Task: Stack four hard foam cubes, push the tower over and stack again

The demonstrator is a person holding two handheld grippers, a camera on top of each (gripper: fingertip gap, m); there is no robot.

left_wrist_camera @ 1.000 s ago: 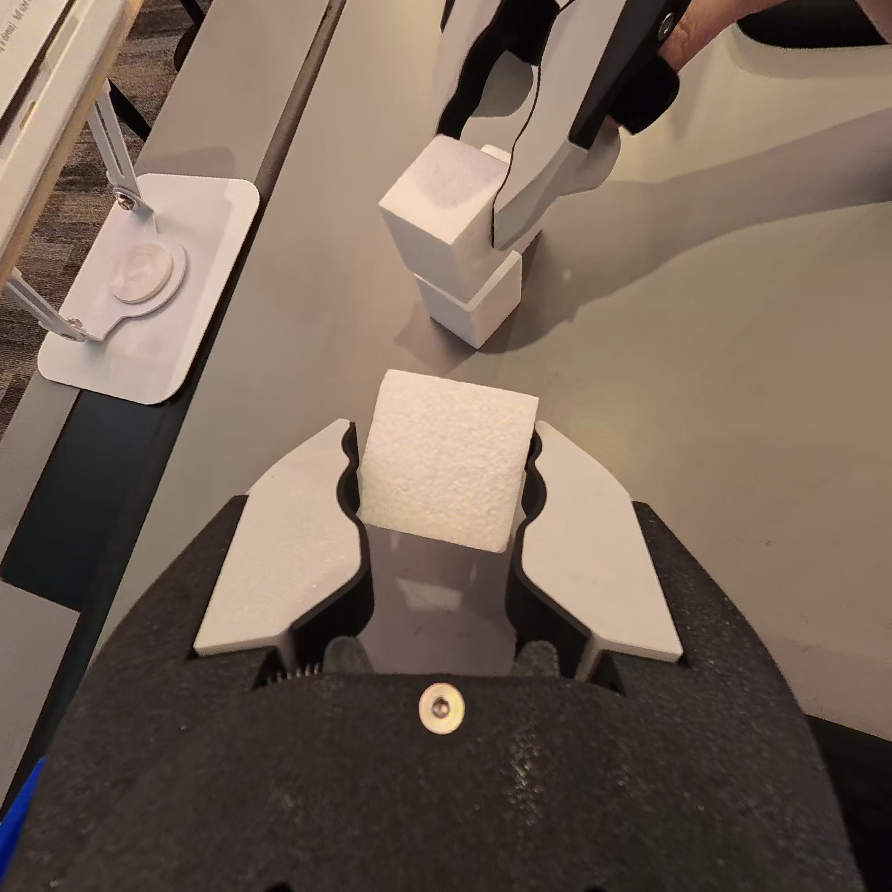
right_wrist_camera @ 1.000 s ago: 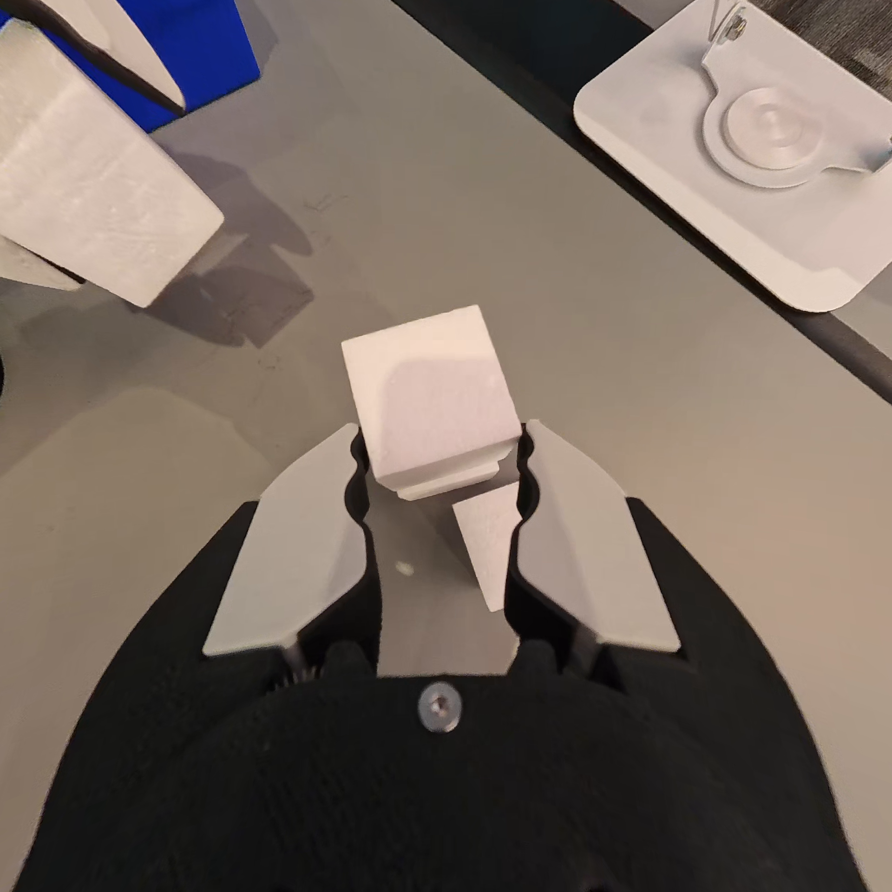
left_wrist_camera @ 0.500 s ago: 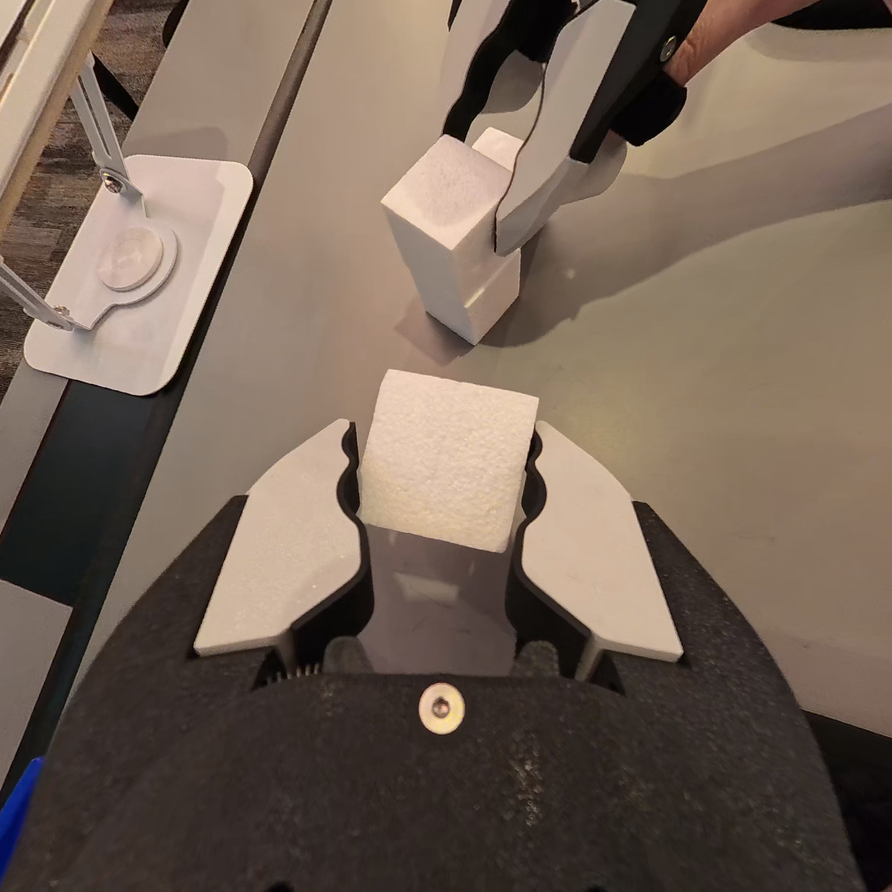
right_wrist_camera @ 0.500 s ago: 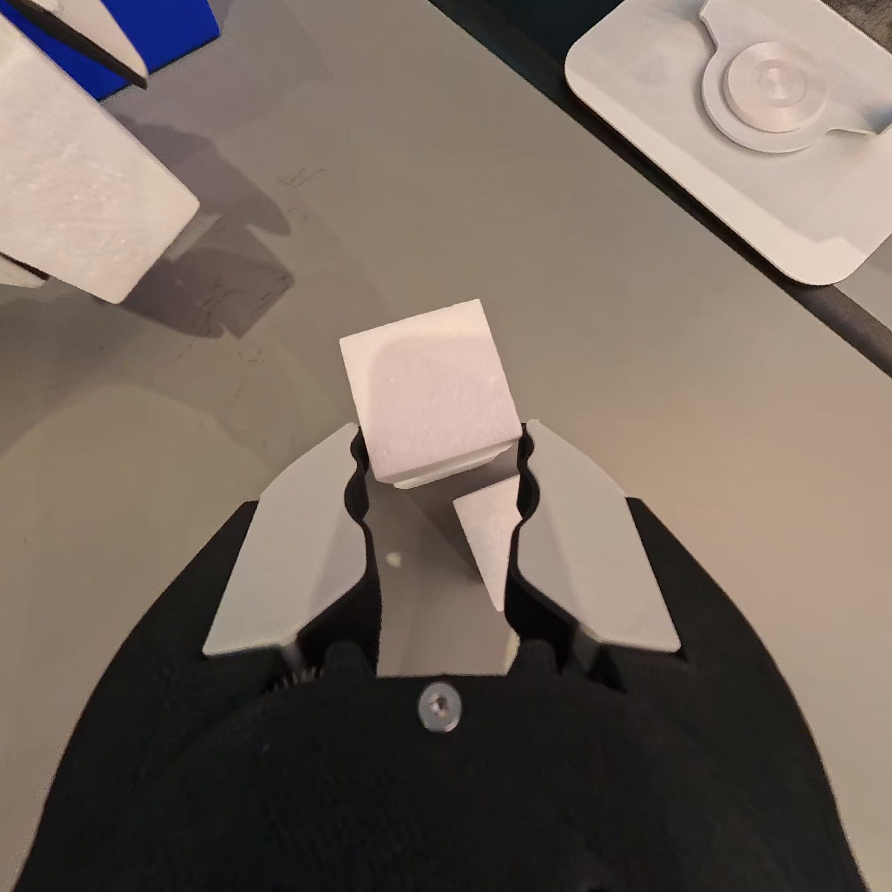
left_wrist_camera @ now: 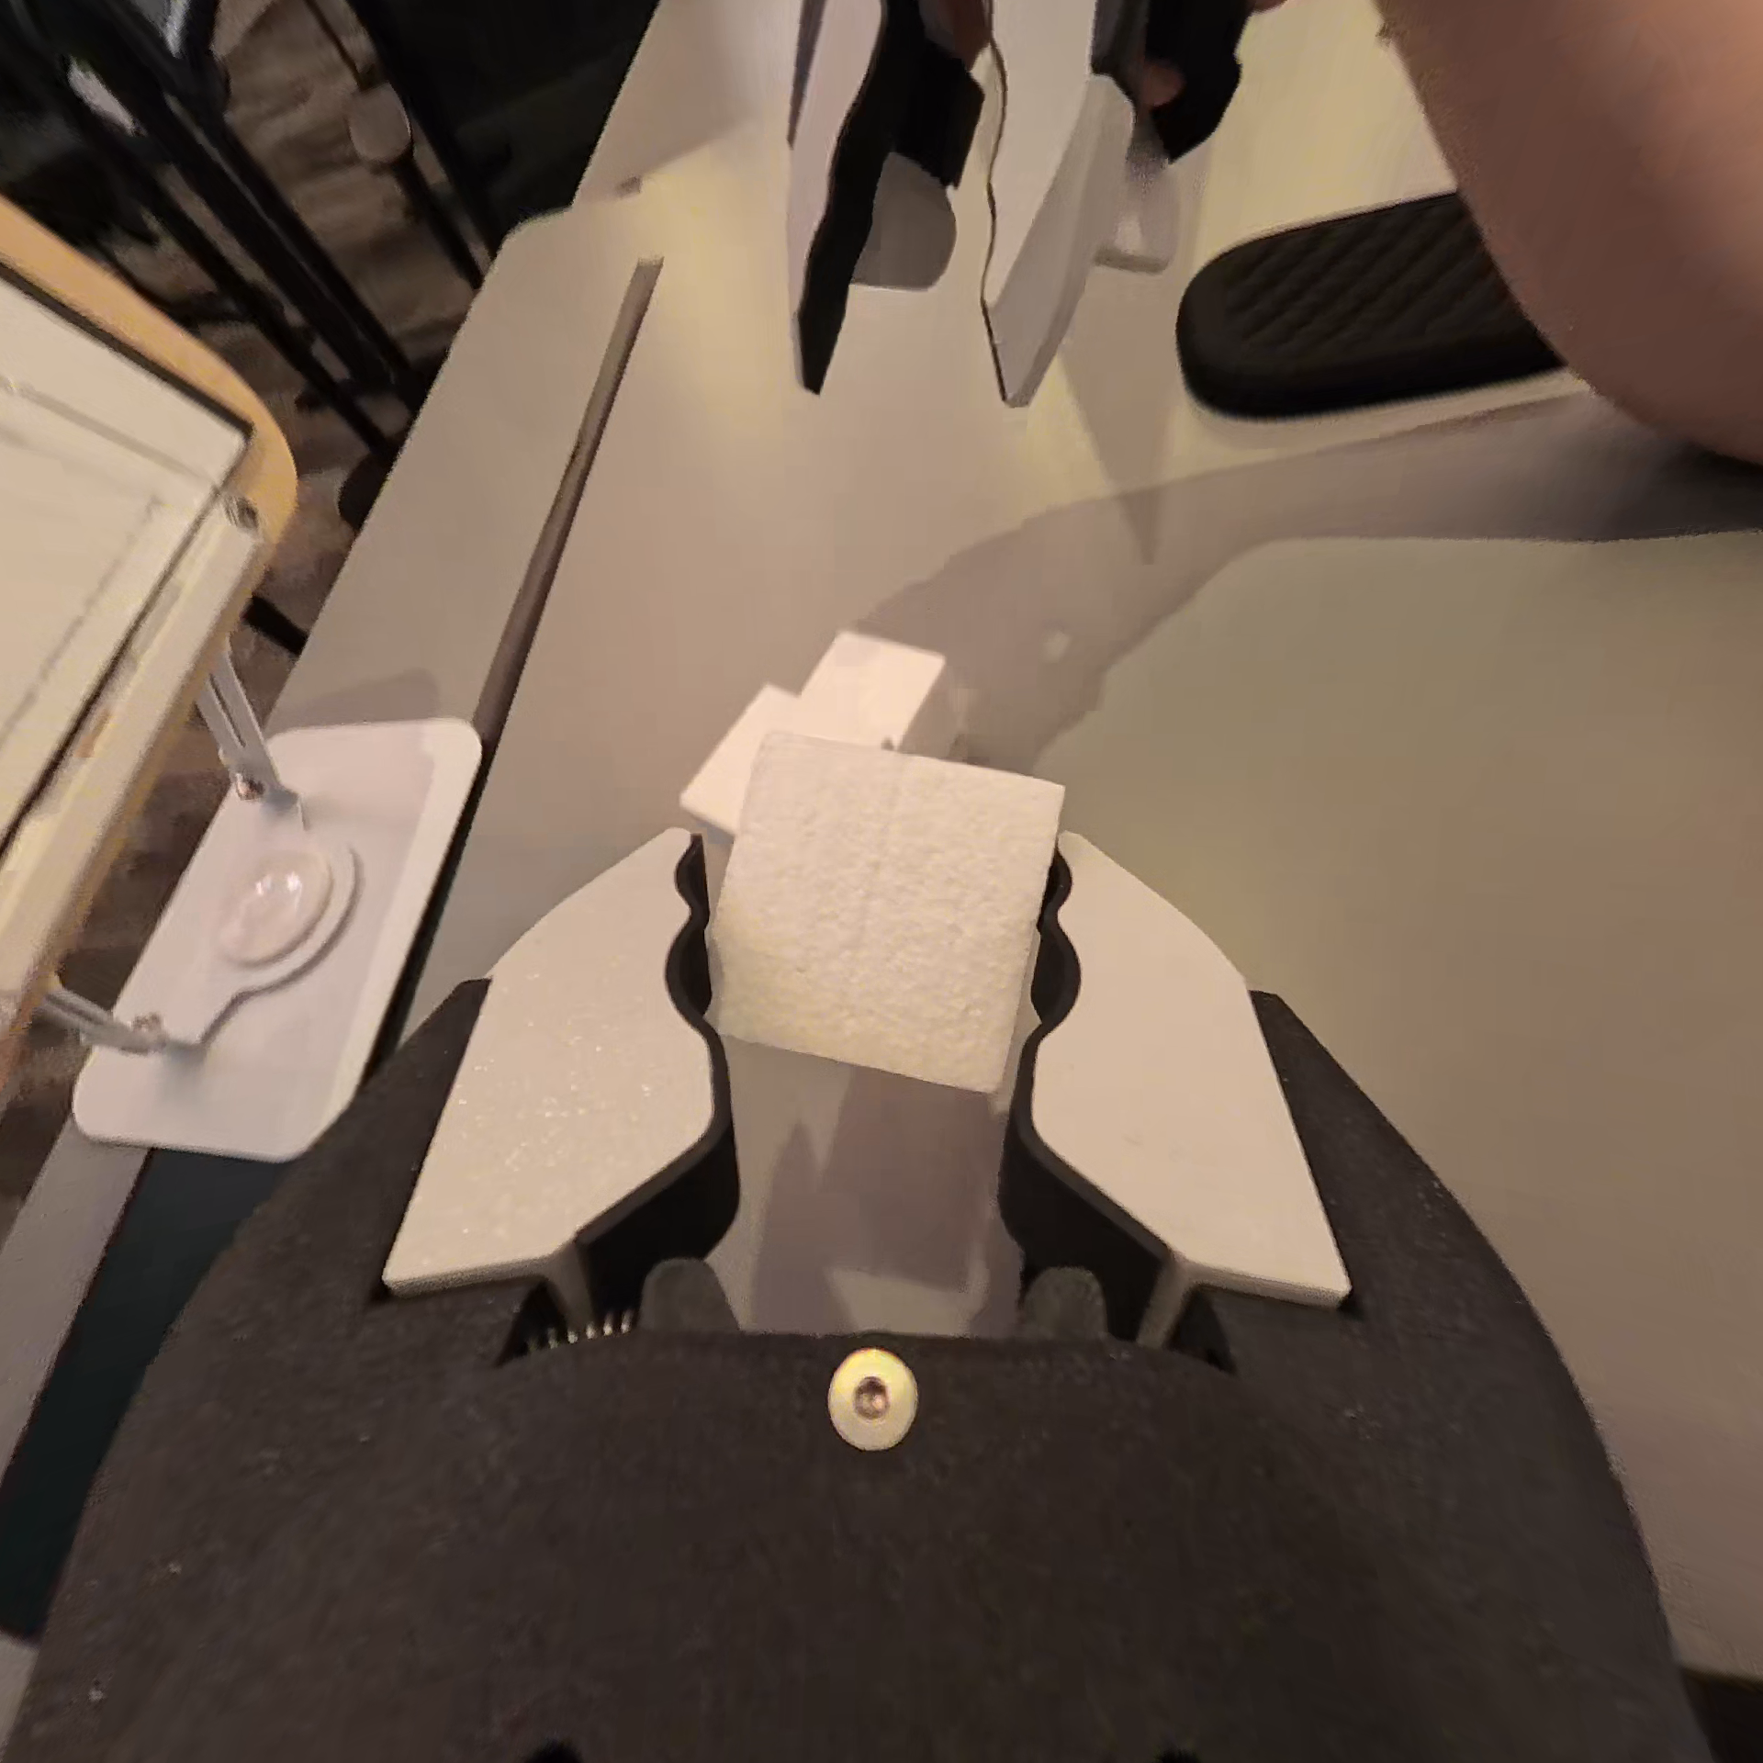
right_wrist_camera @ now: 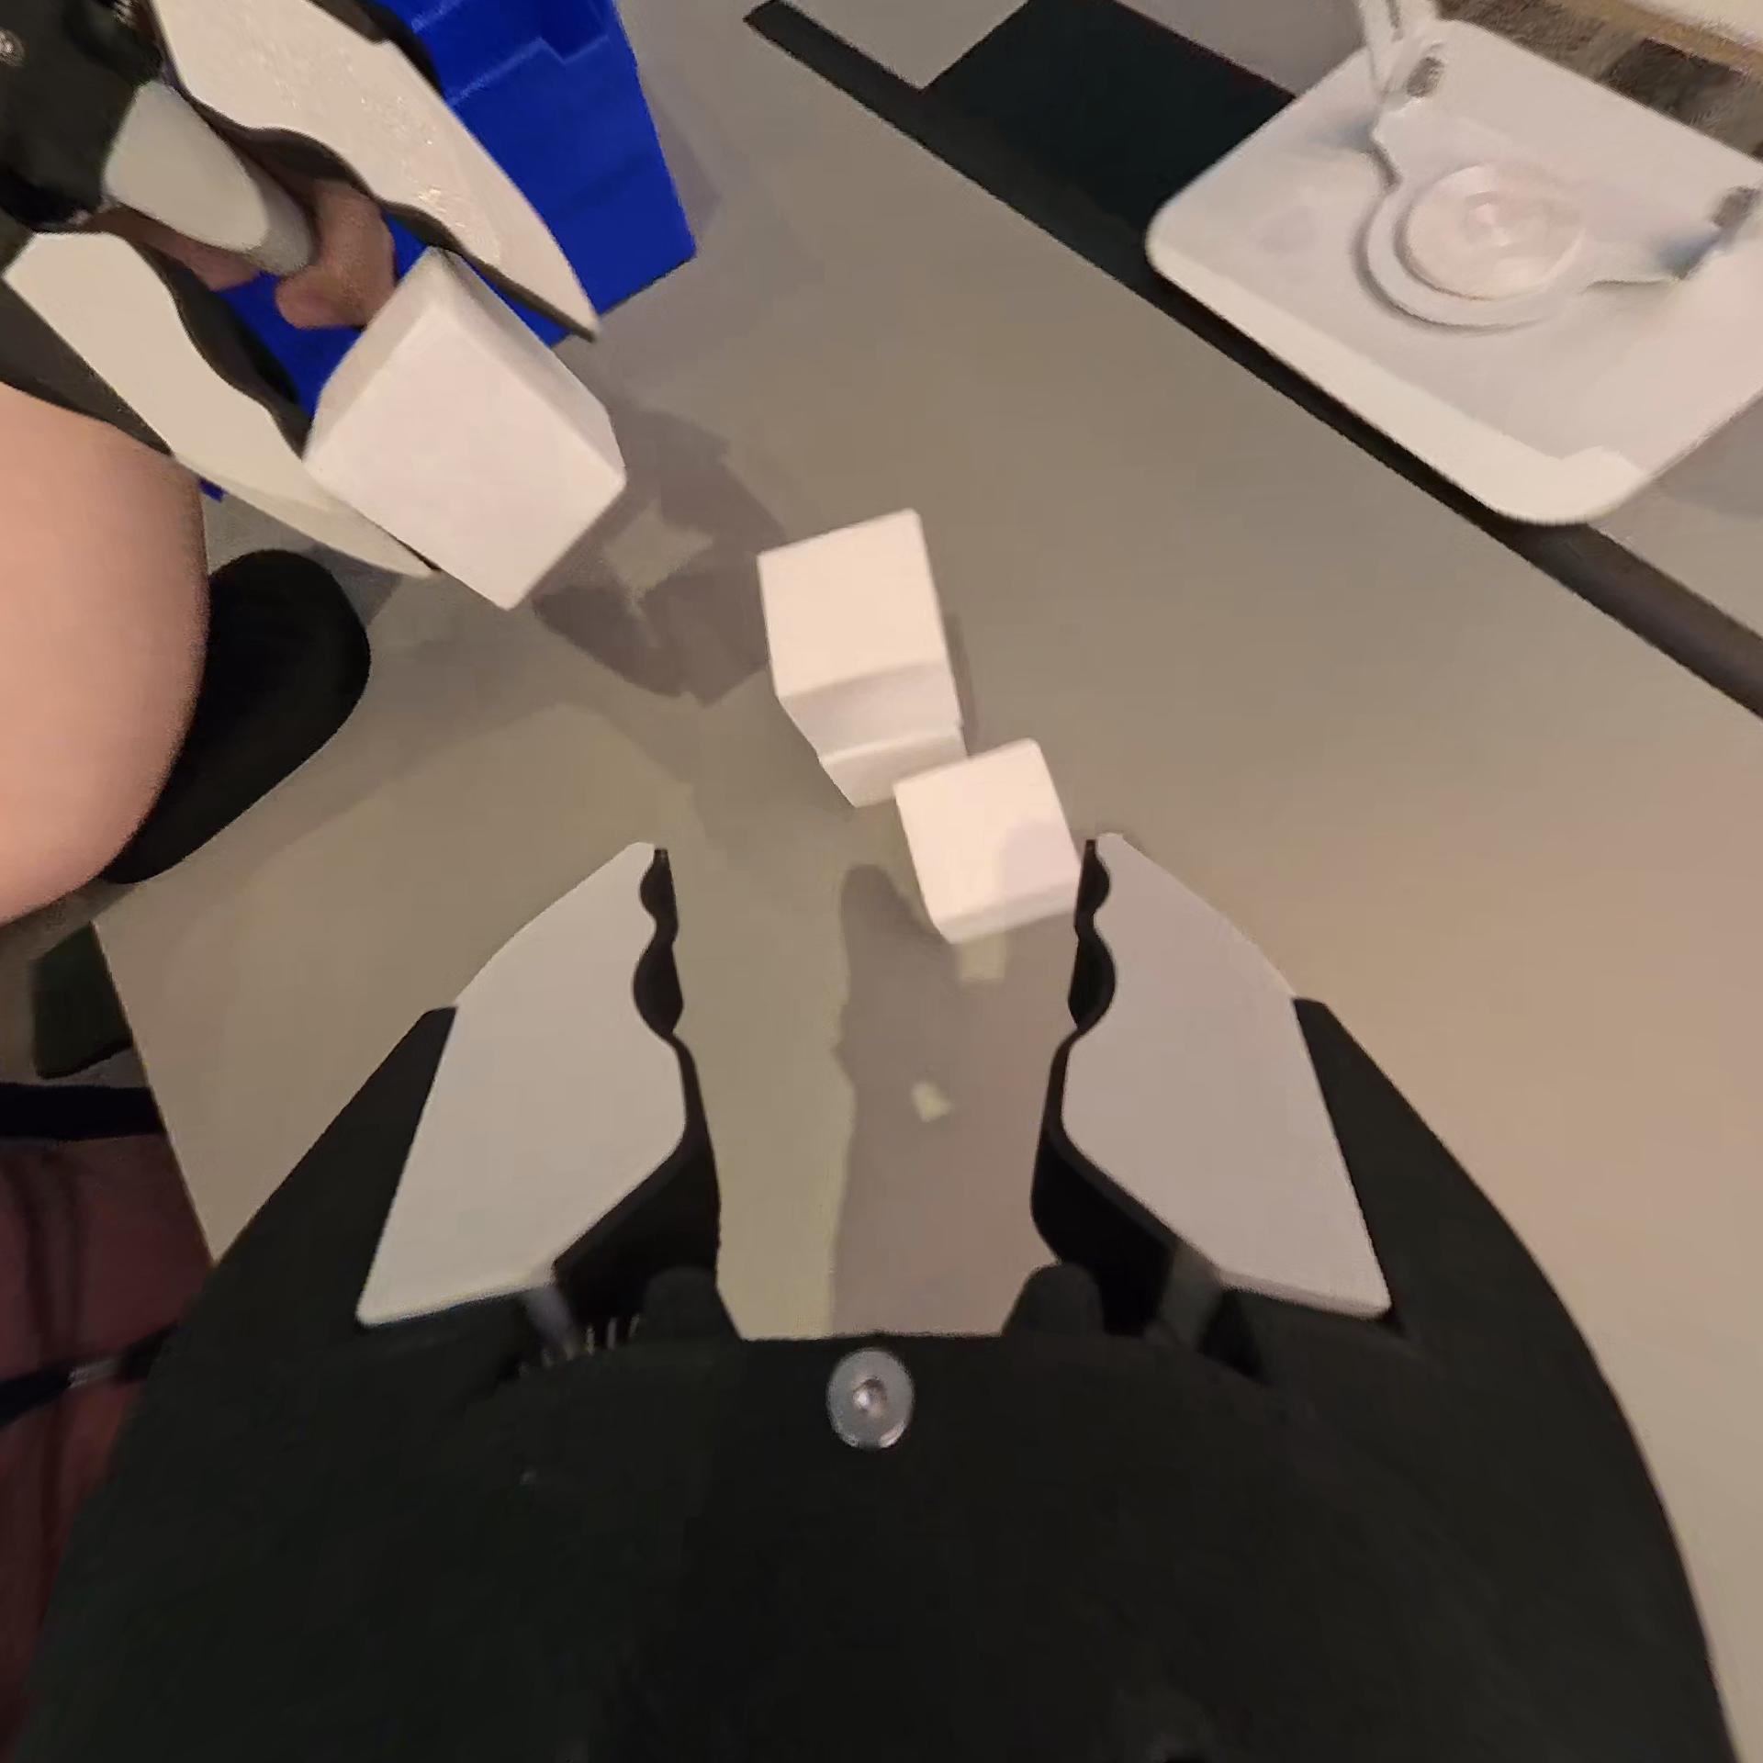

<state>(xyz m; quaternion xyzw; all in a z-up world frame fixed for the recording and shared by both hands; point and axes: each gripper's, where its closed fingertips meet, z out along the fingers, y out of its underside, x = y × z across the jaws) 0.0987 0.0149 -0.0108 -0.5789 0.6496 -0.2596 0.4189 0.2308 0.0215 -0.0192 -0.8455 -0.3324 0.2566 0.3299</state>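
Gripping a light, stiff foam cube point(left_wrist_camera: 882, 921) by opposite flat faces, left gripper point(left_wrist_camera: 882, 916) hovers; right gripper point(right_wrist_camera: 873, 897), jaws spread empty, has loose cube point(right_wrist_camera: 983, 840) at one o'clock.

Office/lab desk: grey tabletop point(right_wrist_camera: 1240, 763), white monitor-stand base point(right_wrist_camera: 1469, 286), blue bin point(right_wrist_camera: 572, 143).

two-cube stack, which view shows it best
The right wrist view: the stack stands unobstructed on the table, both cubes visible. In the left wrist view, the held cube in the left gripper hides most of it, leaving only the top.
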